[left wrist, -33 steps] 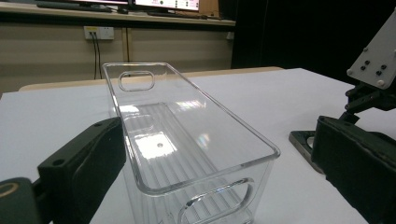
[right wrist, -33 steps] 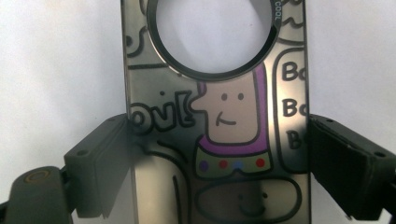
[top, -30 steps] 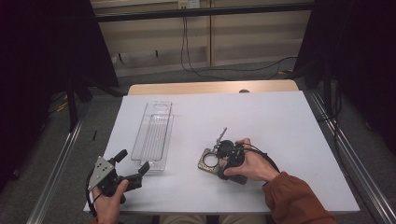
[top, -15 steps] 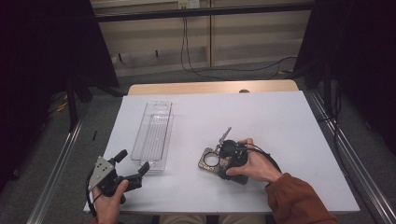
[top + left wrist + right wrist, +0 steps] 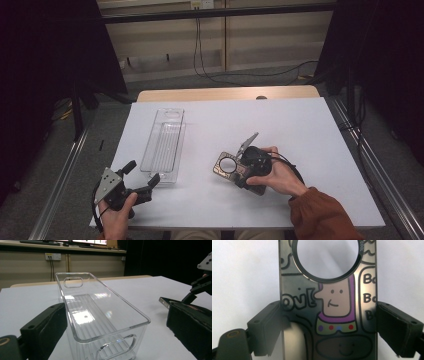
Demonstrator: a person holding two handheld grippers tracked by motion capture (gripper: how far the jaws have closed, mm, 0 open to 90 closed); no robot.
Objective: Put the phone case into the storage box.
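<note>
Here the right gripper [image 5: 239, 170] lies low over the white table [image 5: 310, 130], right of centre, its jaws set wide around a phone case [image 5: 329, 315], one at each long edge. The pads sit at or touching the edges; whether they press is not clear. The case is dark with a cartoon figure and a round camera hole, lying flat on the table. The left gripper [image 5: 142, 180] rests at the near left corner, jaws spread, nothing between the pads. Its tips flank the near end of a clear plastic bin [image 5: 100, 315], which stands upright and runs away from the person.
</note>
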